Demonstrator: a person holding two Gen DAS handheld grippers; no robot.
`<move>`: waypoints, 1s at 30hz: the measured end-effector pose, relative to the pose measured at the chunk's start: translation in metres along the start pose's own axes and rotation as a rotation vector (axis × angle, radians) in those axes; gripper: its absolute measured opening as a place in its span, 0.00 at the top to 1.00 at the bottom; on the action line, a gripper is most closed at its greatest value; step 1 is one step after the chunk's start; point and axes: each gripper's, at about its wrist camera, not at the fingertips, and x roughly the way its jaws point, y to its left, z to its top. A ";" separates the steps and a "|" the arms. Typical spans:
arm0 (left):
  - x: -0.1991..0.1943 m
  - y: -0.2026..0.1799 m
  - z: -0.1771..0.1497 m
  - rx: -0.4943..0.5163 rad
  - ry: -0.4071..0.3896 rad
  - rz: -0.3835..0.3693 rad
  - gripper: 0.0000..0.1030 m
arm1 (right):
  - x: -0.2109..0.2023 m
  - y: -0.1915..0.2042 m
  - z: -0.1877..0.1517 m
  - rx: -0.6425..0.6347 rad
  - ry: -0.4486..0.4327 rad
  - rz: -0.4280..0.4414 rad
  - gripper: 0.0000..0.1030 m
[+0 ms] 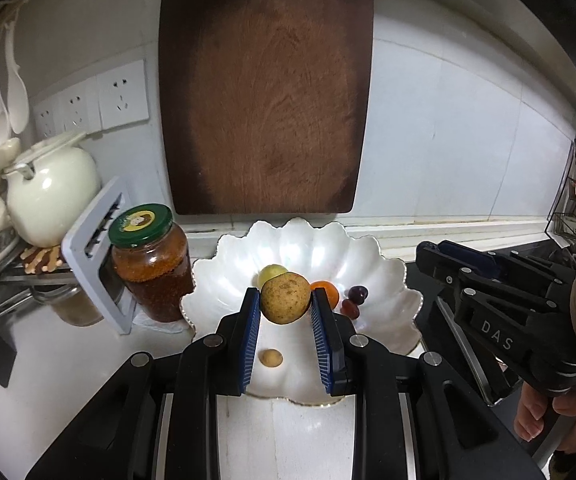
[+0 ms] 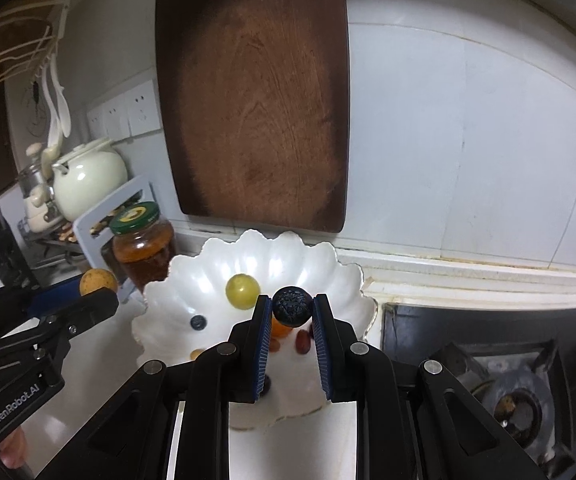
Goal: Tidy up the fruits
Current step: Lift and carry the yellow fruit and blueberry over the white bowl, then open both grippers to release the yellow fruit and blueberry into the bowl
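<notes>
Cutting board (image 1: 266, 88), jar (image 1: 152, 264), teapot (image 1: 50, 192)

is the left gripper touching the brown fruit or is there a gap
Touching. In the left wrist view both blue pads of the left gripper press the sides of the brown fruit, holding it above the white scalloped bowl.

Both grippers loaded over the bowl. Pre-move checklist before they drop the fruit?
1. left gripper shut on the brown round fruit: ok.
2. right gripper shut on the dark berry: ok.
3. Both fruits over the white scalloped bowl: ok.
4. Free floor among the green grape, orange fruit and red grapes: ok.
5. Grippers apart from each other: ok.
6. Height above the bowl floor: cannot tell.
</notes>
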 end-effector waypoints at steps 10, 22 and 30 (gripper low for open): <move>0.045 0.008 0.011 -0.034 0.101 -0.016 0.74 | 0.047 -0.004 0.008 0.000 0.090 -0.004 0.78; 0.090 0.008 0.010 -0.032 0.204 -0.012 0.62 | 0.085 -0.009 0.002 0.025 0.182 -0.024 0.75; 0.088 0.011 0.005 -0.012 0.189 0.005 0.47 | 0.082 -0.012 -0.002 0.038 0.184 -0.059 0.61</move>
